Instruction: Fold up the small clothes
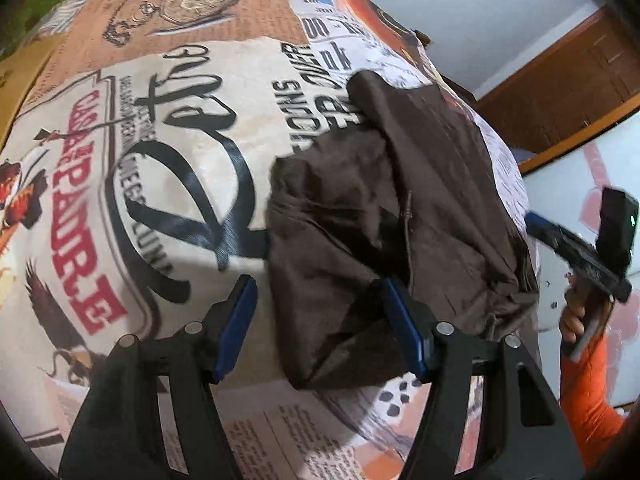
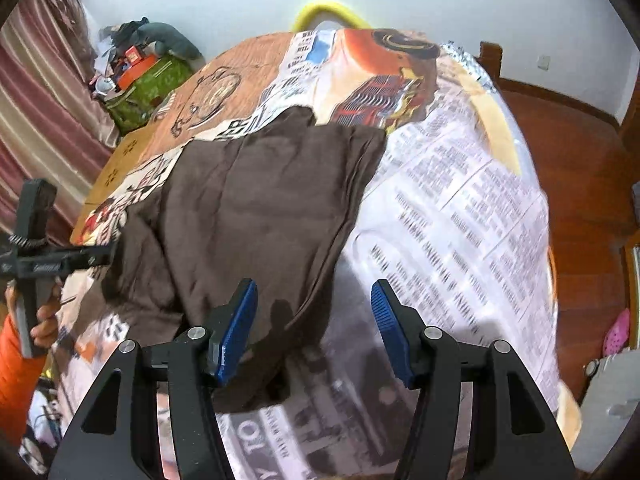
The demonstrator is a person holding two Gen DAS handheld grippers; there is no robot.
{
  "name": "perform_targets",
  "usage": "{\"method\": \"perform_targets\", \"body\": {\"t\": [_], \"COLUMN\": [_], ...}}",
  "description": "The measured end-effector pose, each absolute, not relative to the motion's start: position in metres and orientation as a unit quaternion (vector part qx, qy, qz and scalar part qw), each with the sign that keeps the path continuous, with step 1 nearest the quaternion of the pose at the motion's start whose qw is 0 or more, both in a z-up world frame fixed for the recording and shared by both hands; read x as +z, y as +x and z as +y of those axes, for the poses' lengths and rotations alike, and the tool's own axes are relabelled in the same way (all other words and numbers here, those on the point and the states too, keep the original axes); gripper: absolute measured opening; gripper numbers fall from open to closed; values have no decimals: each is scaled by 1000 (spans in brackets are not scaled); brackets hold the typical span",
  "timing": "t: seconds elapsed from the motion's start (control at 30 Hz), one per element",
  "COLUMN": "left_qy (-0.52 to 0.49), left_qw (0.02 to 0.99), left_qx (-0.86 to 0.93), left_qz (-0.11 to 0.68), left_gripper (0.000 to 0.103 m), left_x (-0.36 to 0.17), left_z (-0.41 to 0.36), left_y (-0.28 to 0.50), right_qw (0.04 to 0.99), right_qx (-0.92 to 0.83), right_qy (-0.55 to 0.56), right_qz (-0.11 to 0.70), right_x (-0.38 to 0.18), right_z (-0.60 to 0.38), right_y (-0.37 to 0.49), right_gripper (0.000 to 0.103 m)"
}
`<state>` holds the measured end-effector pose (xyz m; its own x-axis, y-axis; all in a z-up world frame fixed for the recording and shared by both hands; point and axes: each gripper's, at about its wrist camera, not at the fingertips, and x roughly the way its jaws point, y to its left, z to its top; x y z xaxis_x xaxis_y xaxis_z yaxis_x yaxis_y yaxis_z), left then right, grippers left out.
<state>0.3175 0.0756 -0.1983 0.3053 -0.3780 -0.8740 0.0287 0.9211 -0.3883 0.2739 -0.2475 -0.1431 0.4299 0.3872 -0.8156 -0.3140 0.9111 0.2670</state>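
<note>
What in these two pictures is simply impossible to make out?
- What kind of garment the brown cloth is: bunched and folded over itself in both views.
- The small print on the bed cover: smeared by motion blur in the right wrist view.
- The bed cover under the cloth: hidden in both views.
- The pile on the green box: too small and far to sort out.
- The person: only an orange sleeve, cut off by the edge.

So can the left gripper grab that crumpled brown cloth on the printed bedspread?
Probably yes: the left gripper stands open right at the crumpled brown cloth's near edge, with nothing in between.
</note>
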Motion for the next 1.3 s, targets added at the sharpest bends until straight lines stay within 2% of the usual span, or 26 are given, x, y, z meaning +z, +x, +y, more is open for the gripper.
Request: {"method": "perform_targets", "body": {"t": [0.43, 0.53, 0.6, 0.7, 0.77, 0.93, 1.0, 1.03, 1.07, 1.1, 1.13, 1.17, 1.27, 1.3], "left_qy": [-190, -181, -179, -176, -176, -175, -161, -148, -142, -141, -150, -162, -181, -181], "left_qw": [803, 804, 799, 793, 789, 792, 797, 801, 803, 804, 800, 796, 793, 795], "left_qx": [-138, -150, -155, -150, -141, -142, -137, -130, -125, -121, -123, -122, -121, -117], "left_qz": [548, 547, 552, 564, 571, 568, 565, 565, 565, 565, 568, 571, 569, 567], "left_gripper": [64, 64, 64, 64, 64, 64, 59, 51, 36, 28, 9, 6, 5, 5], "left_x": [-179, -176, -180, -191, -199, -200, -201, -201, -201, -201, -202, -204, -204, -201], "left_z": [90, 82, 79, 77, 77, 75, 71, 69, 68, 68, 71, 75, 84, 86], "left_y": [299, 295, 296, 299, 300, 304, 305, 305, 305, 305, 305, 305, 304, 302], "right_qw": [855, 850, 842, 848, 848, 855, 857, 859, 861, 862, 861, 859, 851, 849], "right_qx": [178, 181, 180, 178, 191, 217, 235, 241, 245, 246, 245, 244, 232, 231], "right_qy": [48, 51, 51, 42, 42, 13, 13, 13, 13, 13, 13, 11, -8, -13], "right_qz": [484, 493, 505, 498, 493, 471, 458, 452, 446, 444, 445, 450, 471, 476], "right_x": [-151, -156, -164, -164, -162, -147, -138, -134, -130, -127, -128, -129, -137, -139], "right_z": [-247, -239, -231, -223, -218, -197, -189, -185, -181, -178, -174, -171, -162, -163], "right_y": [341, 357, 365, 366, 365, 363, 363, 363, 363, 365, 369, 371, 375, 374], "right_gripper": [55, 46, 25, 12, 8, 5, 5, 5, 5, 5, 5, 6, 6, 11]}}
